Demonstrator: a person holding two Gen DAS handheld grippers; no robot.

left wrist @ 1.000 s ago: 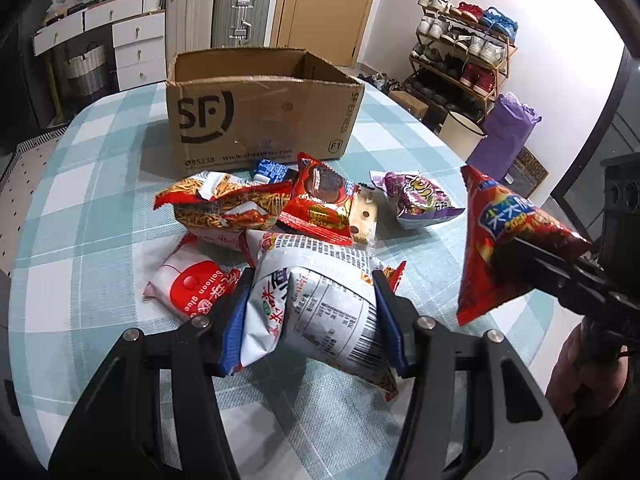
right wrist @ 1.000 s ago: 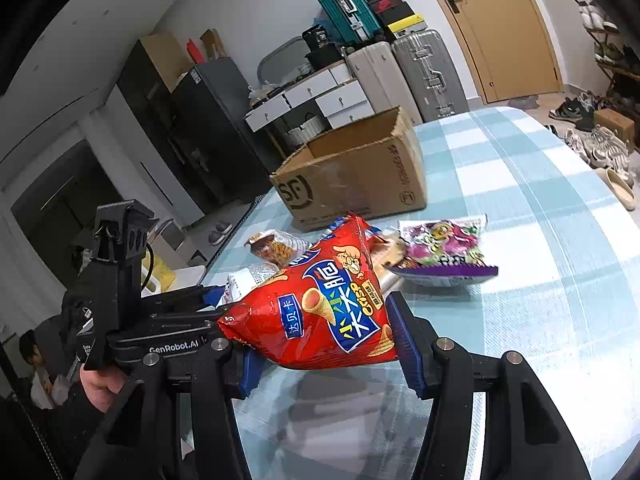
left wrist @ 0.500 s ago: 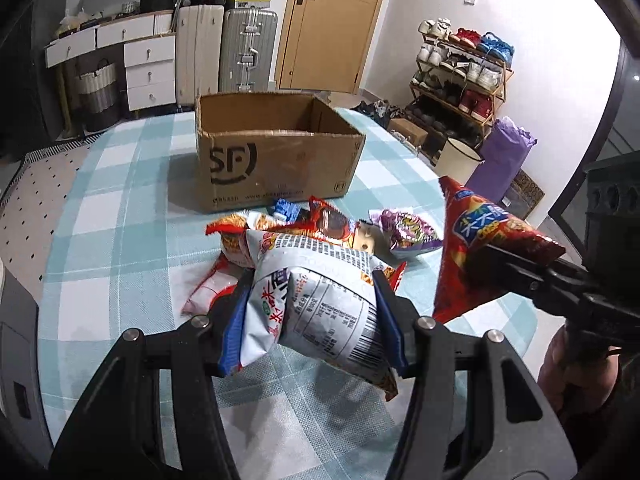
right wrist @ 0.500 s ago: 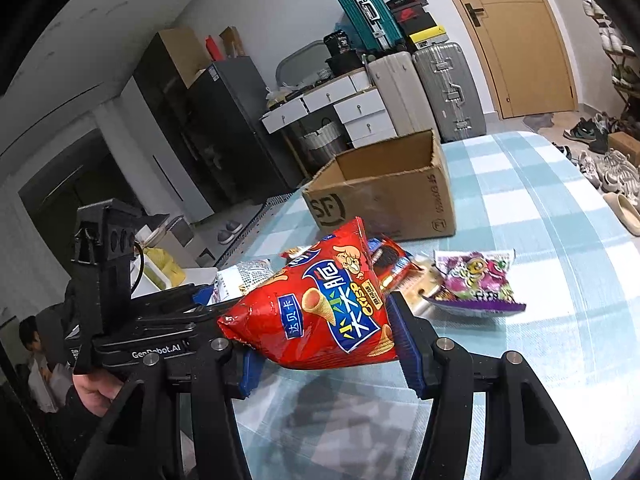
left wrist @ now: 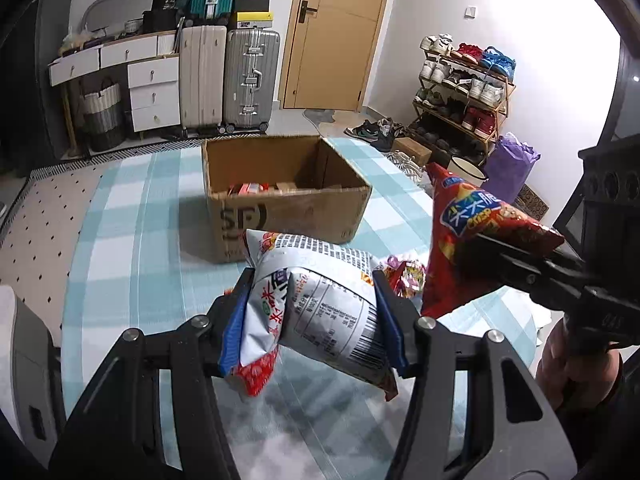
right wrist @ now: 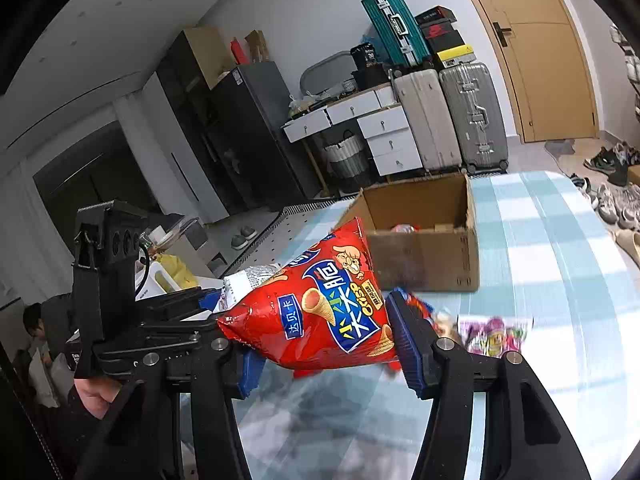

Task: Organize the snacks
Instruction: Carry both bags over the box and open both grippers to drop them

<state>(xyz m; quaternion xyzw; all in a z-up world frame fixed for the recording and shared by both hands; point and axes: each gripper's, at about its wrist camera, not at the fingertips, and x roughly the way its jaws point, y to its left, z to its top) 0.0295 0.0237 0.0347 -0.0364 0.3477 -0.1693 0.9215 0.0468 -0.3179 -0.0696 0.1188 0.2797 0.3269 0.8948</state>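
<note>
Silver suitcase (left wrist: 250,80), wooden door (left wrist: 340,32), shoe rack (left wrist: 464,92), white drawers (left wrist: 154,92), purple bag (left wrist: 512,164)

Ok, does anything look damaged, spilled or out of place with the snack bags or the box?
Nothing stands out. The white snack bag and the red crisp bag are intact, each clamped in a gripper above the table. The cardboard box stands upright and open.

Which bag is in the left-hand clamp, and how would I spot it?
Start at the open brown cardboard box on the blue-and-white checked table. Nearer the camera, the left gripper is shut on a puffy silver-white snack bag, held above the table. Unlike the red cone-crisp bag beside it, it shows a printed table and barcode.
</note>
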